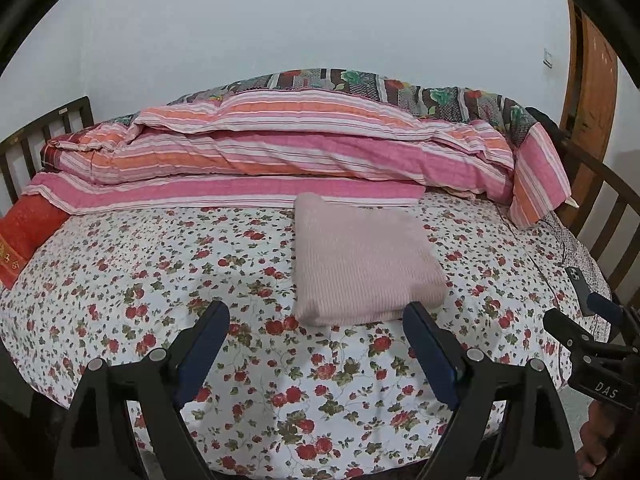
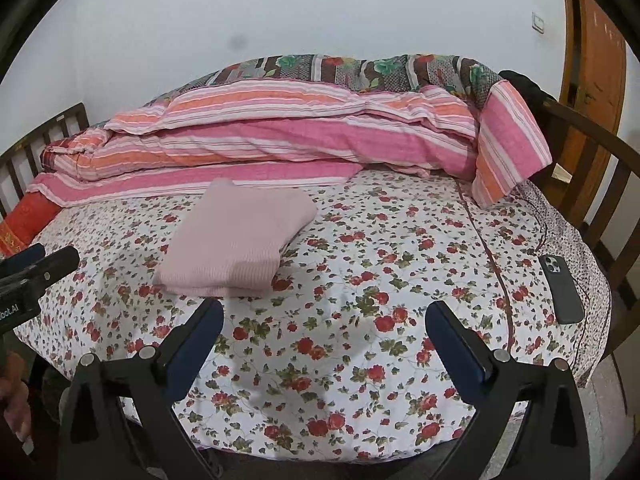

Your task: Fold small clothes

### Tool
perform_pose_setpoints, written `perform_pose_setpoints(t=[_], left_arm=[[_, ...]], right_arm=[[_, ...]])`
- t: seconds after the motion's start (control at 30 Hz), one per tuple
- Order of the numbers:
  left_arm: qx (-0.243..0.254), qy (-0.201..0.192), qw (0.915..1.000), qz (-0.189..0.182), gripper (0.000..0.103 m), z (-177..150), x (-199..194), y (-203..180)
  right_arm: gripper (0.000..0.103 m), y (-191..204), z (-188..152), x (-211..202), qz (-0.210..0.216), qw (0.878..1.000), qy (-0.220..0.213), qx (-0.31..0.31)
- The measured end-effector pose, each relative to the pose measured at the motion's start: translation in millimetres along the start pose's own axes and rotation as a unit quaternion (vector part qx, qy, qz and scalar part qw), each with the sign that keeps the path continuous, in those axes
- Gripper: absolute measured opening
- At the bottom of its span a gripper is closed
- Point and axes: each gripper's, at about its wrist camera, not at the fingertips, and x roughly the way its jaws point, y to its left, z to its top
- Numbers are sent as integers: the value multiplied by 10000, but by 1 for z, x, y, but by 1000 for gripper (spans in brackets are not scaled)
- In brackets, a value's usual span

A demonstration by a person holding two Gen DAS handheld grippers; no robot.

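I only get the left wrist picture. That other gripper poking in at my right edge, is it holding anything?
Observer: No. The right gripper is open, with only the bedsheet showing between its fingers.
Operator: And the dark thing half hidden behind it?
Observer: A phone, lying face down near the bed's right edge, lenses up.
Operator: Can you see who is holding my gripper?
Observer: Only a hand, at the lower left edge of the right wrist view, below the left gripper.
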Motion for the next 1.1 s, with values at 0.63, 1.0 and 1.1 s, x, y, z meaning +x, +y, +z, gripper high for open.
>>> perform_pose_setpoints(t=[0.63,1.0,1.1], left_arm=[[65,-16,10000,-6,88,-1,-5,-2],[67,-15,10000,-20,88,-1,-7,-1],[60,-13,10000,-20,88,-1,-6,-1]], right_arm=[[99,-2,-1,-3,4,10000,-6,28],[99,1,-3,-6,18,10000,-1,48],[99,3,-4,-5,24,10000,7,36]])
